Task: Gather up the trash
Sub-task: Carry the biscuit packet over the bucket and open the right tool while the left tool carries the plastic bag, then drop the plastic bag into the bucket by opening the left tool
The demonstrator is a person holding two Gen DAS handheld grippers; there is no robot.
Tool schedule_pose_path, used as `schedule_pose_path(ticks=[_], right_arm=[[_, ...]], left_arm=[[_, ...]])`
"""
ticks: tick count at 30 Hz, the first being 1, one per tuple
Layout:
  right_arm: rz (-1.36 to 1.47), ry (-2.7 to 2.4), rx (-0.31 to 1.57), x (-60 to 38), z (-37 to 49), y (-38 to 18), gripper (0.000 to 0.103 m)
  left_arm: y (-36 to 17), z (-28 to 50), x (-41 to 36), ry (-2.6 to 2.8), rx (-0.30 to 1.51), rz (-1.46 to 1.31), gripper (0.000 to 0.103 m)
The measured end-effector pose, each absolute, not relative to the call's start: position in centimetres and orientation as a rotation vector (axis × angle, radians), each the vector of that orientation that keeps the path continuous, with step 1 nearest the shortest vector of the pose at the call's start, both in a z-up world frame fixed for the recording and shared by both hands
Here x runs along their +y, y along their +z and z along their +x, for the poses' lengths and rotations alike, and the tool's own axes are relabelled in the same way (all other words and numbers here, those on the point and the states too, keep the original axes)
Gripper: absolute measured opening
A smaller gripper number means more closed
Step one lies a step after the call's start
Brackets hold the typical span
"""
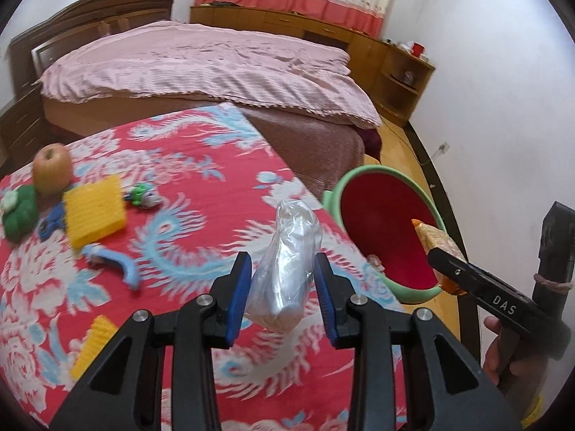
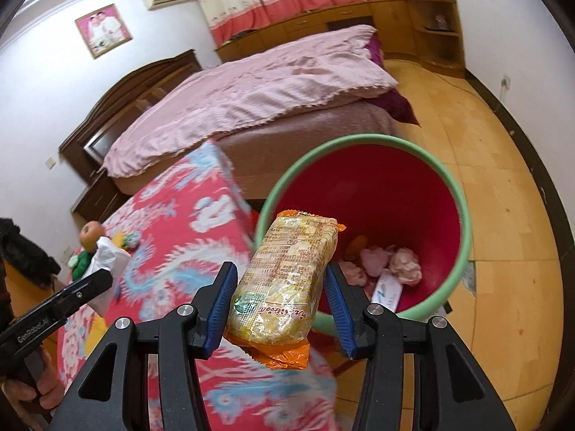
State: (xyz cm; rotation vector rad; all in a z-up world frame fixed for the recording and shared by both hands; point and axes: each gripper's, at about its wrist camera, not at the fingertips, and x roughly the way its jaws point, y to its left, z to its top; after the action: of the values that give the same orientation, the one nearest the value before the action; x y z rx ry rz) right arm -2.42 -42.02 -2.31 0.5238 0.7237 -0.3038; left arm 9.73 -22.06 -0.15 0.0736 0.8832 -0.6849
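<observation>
Left gripper point(image 1: 282, 296) fingers clench a clear plastic bag point(image 1: 287, 262); right gripper point(image 2: 282, 309) fingers clench a noodle packet point(image 2: 287, 283).

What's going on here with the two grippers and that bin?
A person is clearing trash off a table with a red patterned cloth. The left gripper is shut on a clear plastic bag, and the right gripper is shut on a yellow noodle packet, held near the green bin, which already holds some crumpled rubbish. Toys and an apple remain on the table.

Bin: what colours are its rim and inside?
Green rim, red inside; the right wrist view shows it best.
</observation>
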Motion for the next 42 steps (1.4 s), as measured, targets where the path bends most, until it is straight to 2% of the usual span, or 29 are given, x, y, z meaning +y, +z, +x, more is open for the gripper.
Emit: schedule_pose_path(ticks=[16,40,42], right_arm=[[0.573,-0.374,0.725,-46.6,-3.0,-4.1,0.054],[0.571,-0.444,0.647,-48.9,-5.6,-2.7,0.056],[0.572,-0.446,0.648,-48.8,-5.5,-2.7,0.056]], left_arm=[[-2.2,10.1,-29.0,-0.769,0.926,0.148,0.036],[-4.0,9.3,-35.7,-0.890,0.949,0.222,0.036],[-3.9,9.2,-35.9,-0.896,0.944,0.226,0.041]])
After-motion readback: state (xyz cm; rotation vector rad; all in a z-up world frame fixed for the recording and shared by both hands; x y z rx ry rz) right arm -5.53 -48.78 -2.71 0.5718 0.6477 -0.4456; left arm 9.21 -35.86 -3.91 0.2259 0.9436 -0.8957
